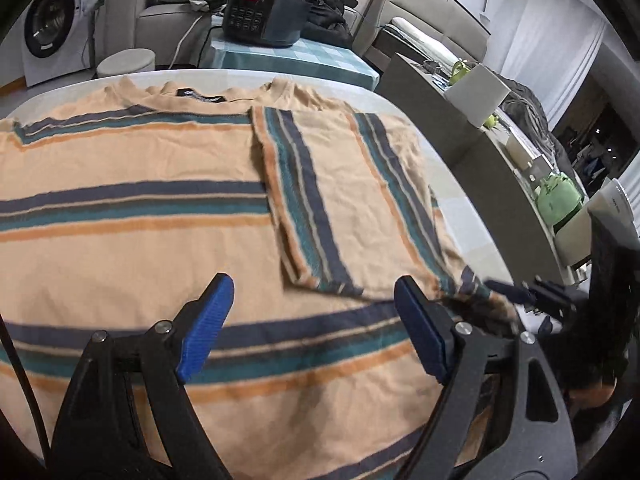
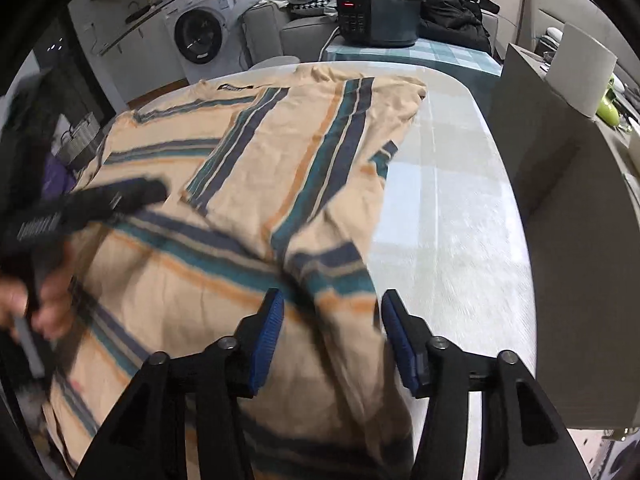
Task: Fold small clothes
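A peach T-shirt (image 1: 120,160) with navy, teal and orange stripes lies spread on a white table (image 1: 452,200), its collar at the far side. One sleeve (image 1: 340,200) is folded inward over the body. My left gripper (image 1: 312,284) hovers open over the shirt's lower part, with nothing between its blue pads (image 1: 204,328). In the right wrist view the shirt (image 2: 248,152) fills the left half. My right gripper (image 2: 332,298) is open just above the shirt's right edge, and cloth lies under the gap, ungripped. The left gripper (image 2: 100,200) shows there blurred, held by a hand (image 2: 52,304).
Bare table (image 2: 448,220) lies right of the shirt. A grey counter (image 2: 568,184) with boxes and green items stands close on the right. Behind the table sit a black cooker (image 1: 264,12) on a checked cloth, a sofa with clothes, a round stool (image 1: 126,62) and a washing machine (image 1: 52,24).
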